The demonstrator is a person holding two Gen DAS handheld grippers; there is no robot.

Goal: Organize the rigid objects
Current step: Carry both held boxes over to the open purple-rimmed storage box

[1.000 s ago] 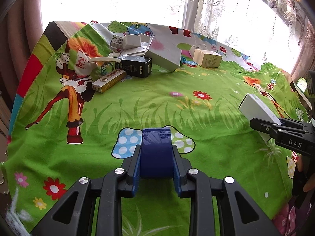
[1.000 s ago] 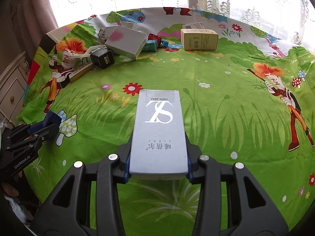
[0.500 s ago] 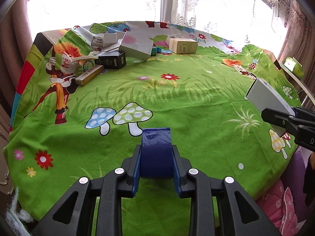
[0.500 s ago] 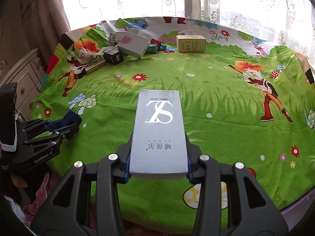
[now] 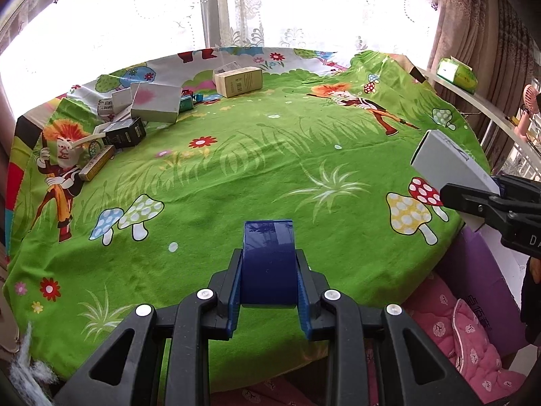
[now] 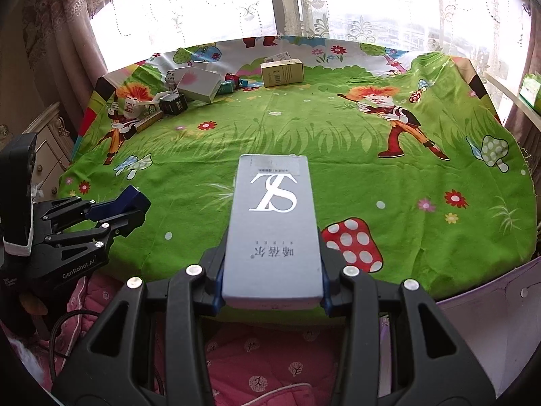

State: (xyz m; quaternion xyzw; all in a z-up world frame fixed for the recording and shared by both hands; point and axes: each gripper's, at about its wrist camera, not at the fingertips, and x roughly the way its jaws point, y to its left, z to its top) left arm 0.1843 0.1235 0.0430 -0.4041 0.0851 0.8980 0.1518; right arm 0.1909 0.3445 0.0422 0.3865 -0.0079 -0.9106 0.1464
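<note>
The left hand-held gripper (image 5: 268, 270) is clamped on a blue box (image 5: 268, 253), held above the near edge of the tabletop (image 5: 236, 182). The right hand-held gripper (image 6: 272, 270) is clamped on a grey box (image 6: 274, 223) marked "SL", also above the near edge. At the far left of the green cartoon cloth (image 6: 338, 142) lies a pile of boxes (image 5: 135, 115). A tan box (image 5: 239, 82) lies apart at the far centre. Pink bedding (image 6: 263, 355) lies below the tabletop edge.

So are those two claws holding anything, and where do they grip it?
Yes. The left gripper clamps a blue box by its sides; the right gripper clamps a grey box by its sides, near its near end.
</note>
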